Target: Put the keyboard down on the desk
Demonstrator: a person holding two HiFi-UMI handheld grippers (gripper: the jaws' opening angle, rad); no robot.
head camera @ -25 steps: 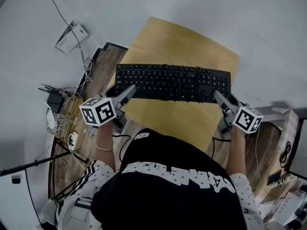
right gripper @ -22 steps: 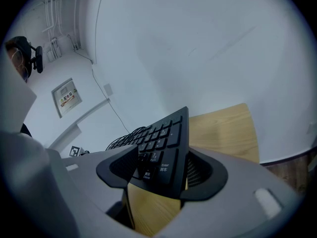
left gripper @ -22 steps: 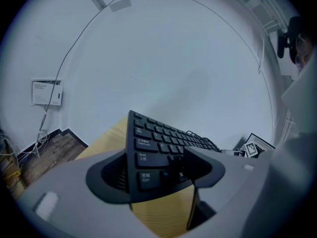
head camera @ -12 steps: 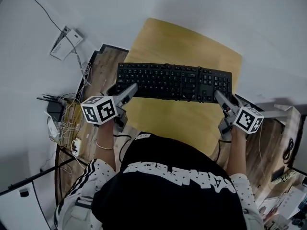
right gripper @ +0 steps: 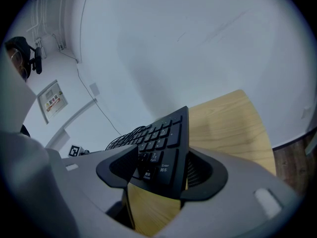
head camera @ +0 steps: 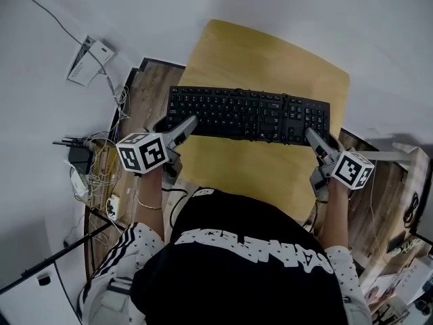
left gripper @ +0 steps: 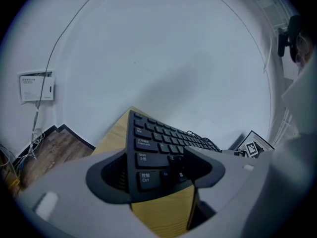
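At the left end of the long black computer keyboard [head camera: 249, 114], the left gripper [head camera: 184, 126] is clamped on the corner by the Ctrl key. Its own view shows one dark pad over the keys and the other under the case.

From there the keyboard runs crosswise, long axis left to right, over the middle of the pale wooden desk [head camera: 264, 53].

At its right end the right gripper [head camera: 312, 138] grasps the number-pad corner the same way, with one jaw above the Enter key and one below. Each gripper points forward and slightly down at its own end, so neither hand is nearer; the keyboard lies straight ahead of both and spans the space between them.

The set-down turns on the gap under the keyboard, and that is hard to read. From above it looks close to the wood, and both gripper views show desk beneath it, but I cannot tell whether the underside touches. Since the lower jaws sit under the case, I judge it is not lying flat yet.

Its cable shows only as dark loops behind the back edge, and the person's black printed shirt [head camera: 250, 249] hides the desk's near edge.
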